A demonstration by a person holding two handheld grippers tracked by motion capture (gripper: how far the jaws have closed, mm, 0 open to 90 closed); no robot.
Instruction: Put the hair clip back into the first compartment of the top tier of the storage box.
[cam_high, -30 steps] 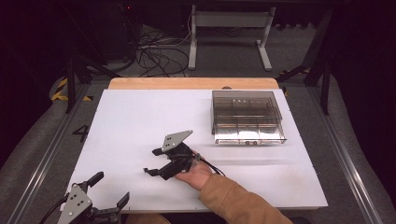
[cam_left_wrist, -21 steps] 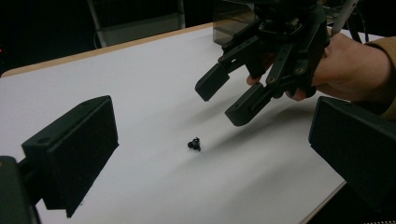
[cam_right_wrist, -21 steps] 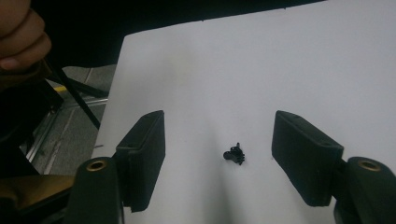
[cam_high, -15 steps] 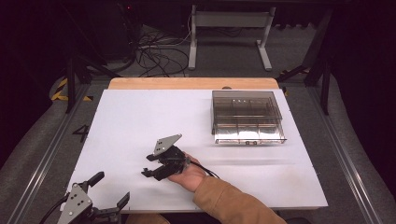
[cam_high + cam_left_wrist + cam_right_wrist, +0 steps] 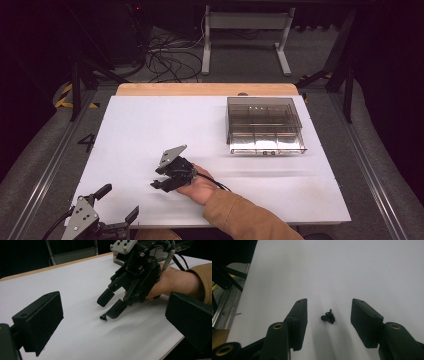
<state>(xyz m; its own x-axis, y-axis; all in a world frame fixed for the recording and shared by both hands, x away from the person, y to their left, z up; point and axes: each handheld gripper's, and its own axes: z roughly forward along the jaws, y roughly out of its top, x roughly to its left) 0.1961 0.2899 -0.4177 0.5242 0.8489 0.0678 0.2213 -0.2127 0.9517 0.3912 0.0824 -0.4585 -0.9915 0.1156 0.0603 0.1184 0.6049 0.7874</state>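
The right gripper [image 5: 156, 178] is tipped down over the white table [image 5: 150, 125], its jaws parted and just now narrowing, with a small black part [image 5: 328, 316] lying on the sheet in the gap between them, clear of both pads [image 5: 298, 317]; from the left gripper view the same part [image 5: 103, 317] sits right at the tip of the nearer jaw. The left gripper [image 5: 118, 206] rests near the table's front left corner, well apart from the part, jaws spread wide with nothing in them. Far from the part, toward the table's back right, stands a clear compartment box [image 5: 264, 125].
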